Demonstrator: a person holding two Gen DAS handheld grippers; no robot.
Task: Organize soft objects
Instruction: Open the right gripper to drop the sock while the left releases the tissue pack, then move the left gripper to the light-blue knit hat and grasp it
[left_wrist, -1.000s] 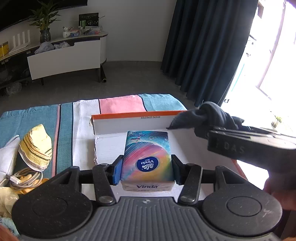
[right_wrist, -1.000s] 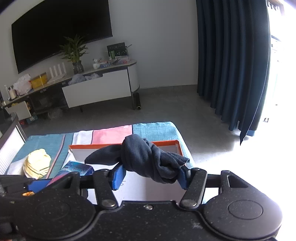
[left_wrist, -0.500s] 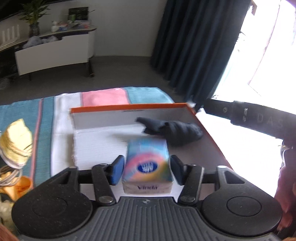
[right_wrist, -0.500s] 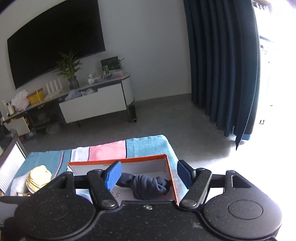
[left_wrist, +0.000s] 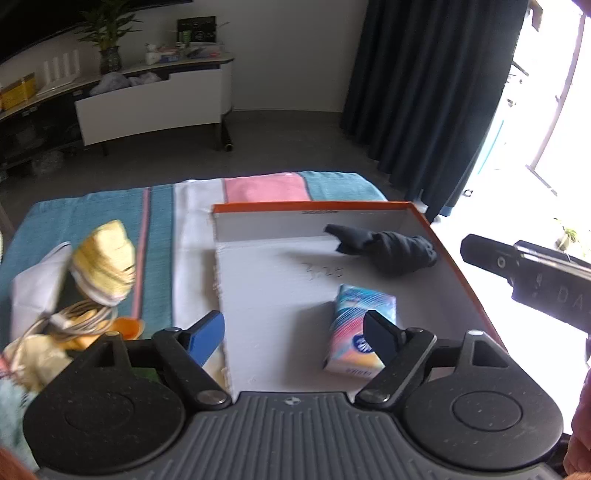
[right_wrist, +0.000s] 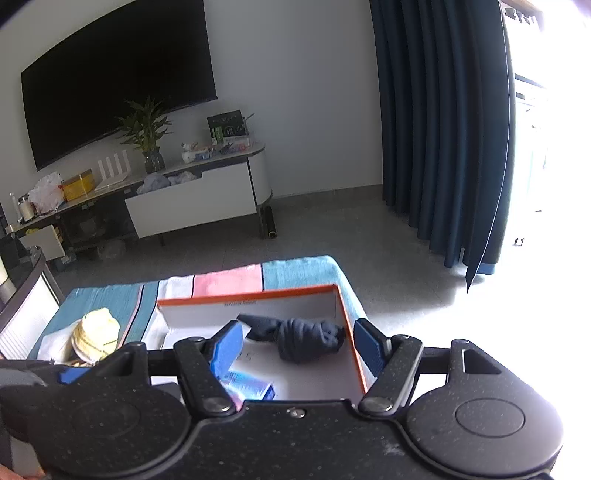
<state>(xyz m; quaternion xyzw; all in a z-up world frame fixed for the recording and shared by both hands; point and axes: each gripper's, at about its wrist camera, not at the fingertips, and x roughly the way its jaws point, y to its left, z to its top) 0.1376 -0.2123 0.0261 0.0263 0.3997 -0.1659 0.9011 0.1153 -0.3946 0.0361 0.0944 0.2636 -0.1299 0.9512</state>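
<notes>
An orange-rimmed white box (left_wrist: 417, 212) lies on the striped cloth. In it lie a dark blue knotted sock (left_wrist: 388, 247) at the far right and a colourful Vinda tissue pack (left_wrist: 360, 328) nearer me. My left gripper (left_wrist: 295, 338) is open and empty, above the box's near left part; its right finger stands in front of the pack. My right gripper (right_wrist: 295, 345) is open and empty, raised above the box (right_wrist: 345, 314), with the sock (right_wrist: 303, 338) seen between its fingers and the pack (right_wrist: 247, 387) below its left finger.
Left of the box lie a yellow knitted item (left_wrist: 105, 264), a white cloth (left_wrist: 37, 288), a coiled cable (left_wrist: 77, 319) and yellowish soft things at the near left. The striped cloth (left_wrist: 110, 218) ends at the far edge. A TV cabinet (right_wrist: 192, 199) and dark curtains (right_wrist: 443, 129) stand beyond.
Both grippers opened. The right one let the sock drop into the box and rose back; the left one released the tissue pack in the box and pulled back to the left.
</notes>
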